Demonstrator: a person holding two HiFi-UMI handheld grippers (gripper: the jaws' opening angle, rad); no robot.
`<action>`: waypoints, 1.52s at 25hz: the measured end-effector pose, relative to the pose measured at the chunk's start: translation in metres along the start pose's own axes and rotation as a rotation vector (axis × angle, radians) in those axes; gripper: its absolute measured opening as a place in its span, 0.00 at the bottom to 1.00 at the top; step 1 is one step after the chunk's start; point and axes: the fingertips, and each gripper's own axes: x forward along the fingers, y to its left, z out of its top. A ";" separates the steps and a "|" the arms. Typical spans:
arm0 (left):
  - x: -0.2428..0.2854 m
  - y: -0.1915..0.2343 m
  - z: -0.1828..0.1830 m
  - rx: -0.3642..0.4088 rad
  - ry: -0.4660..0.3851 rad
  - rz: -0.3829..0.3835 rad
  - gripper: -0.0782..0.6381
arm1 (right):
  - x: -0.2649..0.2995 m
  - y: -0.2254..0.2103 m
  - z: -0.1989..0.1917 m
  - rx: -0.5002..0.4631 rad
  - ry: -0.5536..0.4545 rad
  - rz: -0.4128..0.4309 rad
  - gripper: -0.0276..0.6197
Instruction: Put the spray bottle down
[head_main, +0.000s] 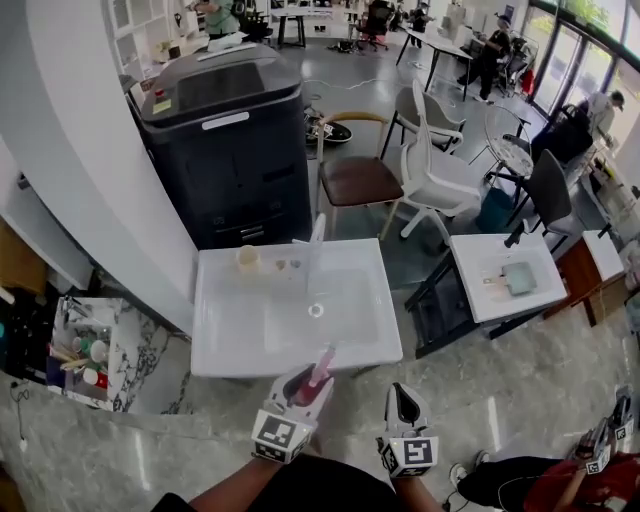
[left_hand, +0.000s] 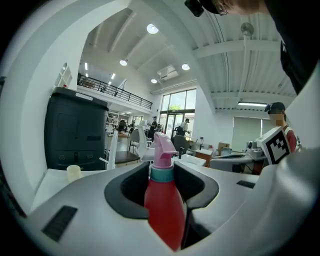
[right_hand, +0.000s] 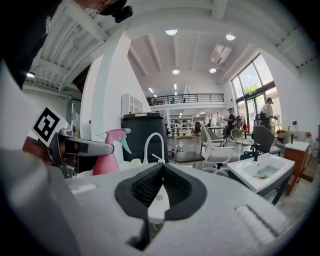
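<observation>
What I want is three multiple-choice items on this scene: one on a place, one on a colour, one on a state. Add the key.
1. Where does the cup stand?
A. On the sink rim, left of the faucet
B. Inside the sink's bowl
C. Between the jaws of the left gripper

2. What colour is the body of the spray bottle?
A. Green
B. Red
C. Yellow

3. How is the right gripper?
A. Shut on the spray bottle
B. Shut on the cup
C. Shut, holding nothing

Key: 1 A, the head view shows it on the back rim beside the faucet. 2 B, the left gripper view shows a red body clamped between that gripper's jaws. 3 C, its own view shows the pads meeting with nothing between them.
</observation>
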 end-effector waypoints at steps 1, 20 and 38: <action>0.010 0.011 0.005 0.003 -0.003 -0.014 0.34 | 0.015 0.000 0.004 0.001 0.002 -0.005 0.04; 0.112 0.098 0.027 0.054 -0.018 -0.109 0.34 | 0.158 -0.017 0.030 0.015 0.040 -0.060 0.04; 0.276 0.145 0.018 0.029 0.022 0.063 0.34 | 0.326 -0.099 0.023 -0.043 0.066 0.184 0.04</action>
